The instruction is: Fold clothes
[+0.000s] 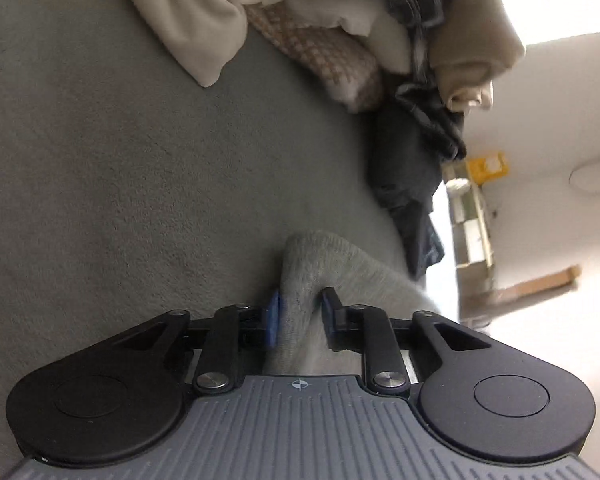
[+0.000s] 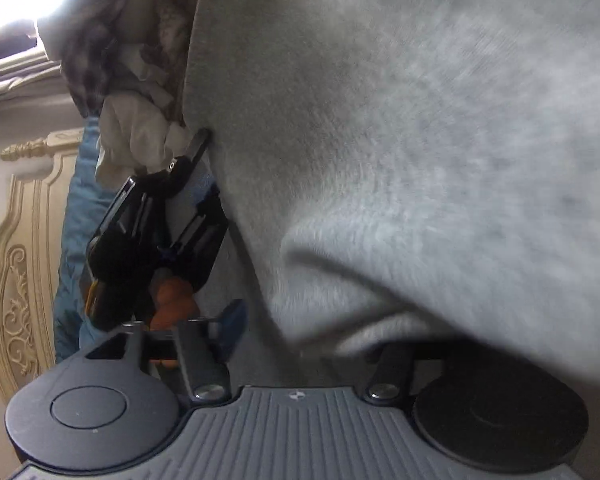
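The soft grey fleece garment [image 2: 400, 140] fills most of the right wrist view, so it hides a lot. It hangs over the right gripper [image 2: 300, 332] and covers one whole finger. Only one blue pad [image 2: 232, 328] shows there. Its jaws stand wide, with the cloth draped between them, but I cannot tell if they pinch it.

In the left wrist view, a fold of the same grey garment [image 1: 320, 280] sits between the two fingers of the left gripper [image 1: 300, 316]. The jaws are only a little open. The blue pad [image 1: 274, 320] touches the cloth, but the other finger seems a bit away, so the hold looks loose.

Behind lies a grey fuzzy bed cover [image 1: 120, 160]. On it sits one messy pile of clothes [image 1: 340, 32], cut off at the top: cream, tan, checked and dark pieces, too jumbled to count.

The left gripper [image 2: 156, 232] also shows in the right view, blurry, with an orange glove [image 2: 172, 300] partly hidden behind it.
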Demonstrator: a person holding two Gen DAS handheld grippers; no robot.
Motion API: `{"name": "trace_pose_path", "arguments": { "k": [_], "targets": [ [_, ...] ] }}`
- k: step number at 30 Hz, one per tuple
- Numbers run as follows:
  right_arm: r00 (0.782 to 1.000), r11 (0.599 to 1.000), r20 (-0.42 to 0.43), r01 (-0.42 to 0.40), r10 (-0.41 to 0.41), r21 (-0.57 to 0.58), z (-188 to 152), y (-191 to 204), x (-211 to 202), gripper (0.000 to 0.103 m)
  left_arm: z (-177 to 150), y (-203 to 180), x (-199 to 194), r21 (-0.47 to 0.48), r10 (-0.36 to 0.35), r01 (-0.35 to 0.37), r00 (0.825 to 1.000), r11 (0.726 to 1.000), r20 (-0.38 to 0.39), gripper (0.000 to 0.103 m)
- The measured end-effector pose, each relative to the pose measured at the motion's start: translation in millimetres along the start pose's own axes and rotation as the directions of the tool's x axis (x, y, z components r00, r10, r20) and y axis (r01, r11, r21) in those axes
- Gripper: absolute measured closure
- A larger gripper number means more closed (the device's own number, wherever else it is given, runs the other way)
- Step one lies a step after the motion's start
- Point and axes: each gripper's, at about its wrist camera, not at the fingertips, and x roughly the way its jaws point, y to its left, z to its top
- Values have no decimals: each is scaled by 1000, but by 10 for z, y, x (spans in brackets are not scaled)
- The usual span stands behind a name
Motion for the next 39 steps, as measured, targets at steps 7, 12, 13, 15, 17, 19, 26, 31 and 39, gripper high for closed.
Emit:
{"name": "trace_pose_path", "arguments": {
  "k": [7,12,13,15,17,19,26,31,39],
  "targets": [
    [996,999,86,-11,16,-52,10,-300,-1169,14,-72,-290,-299,137,87,-104,989,985,121,73],
    [951,974,307,35,36,-224,191,-178,-2153,22,-308,-754,-422,401,111,-182,975,898,194,71],
    [926,958,377,75,37,-277,233,-114,-2353,25,-380,-854,-385,454,107,-182,977,872,187,70],
    [849,912,529,227,-14,-341,325,-39,-2629,29,-531,-1024,-237,545,114,-183,981,818,158,70],
    [755,853,652,382,-67,-355,439,-6,-2819,35,-669,-1164,-41,620,153,-205,979,758,137,70],
    [676,795,728,502,-114,-342,634,37,-2805,45,-789,-1209,161,676,223,-259,964,690,142,70],
    [586,680,723,698,-365,-223,1321,-555,-2229,63,-800,-975,477,652,341,-353,928,671,152,70],
    [602,656,746,690,-285,-306,1151,-363,-2408,62,-720,-1082,312,666,277,-296,951,684,138,70],
    [589,608,773,710,-234,-357,1659,-79,-2051,62,-512,-1133,724,646,199,-244,969,723,144,69]
  ]
}}
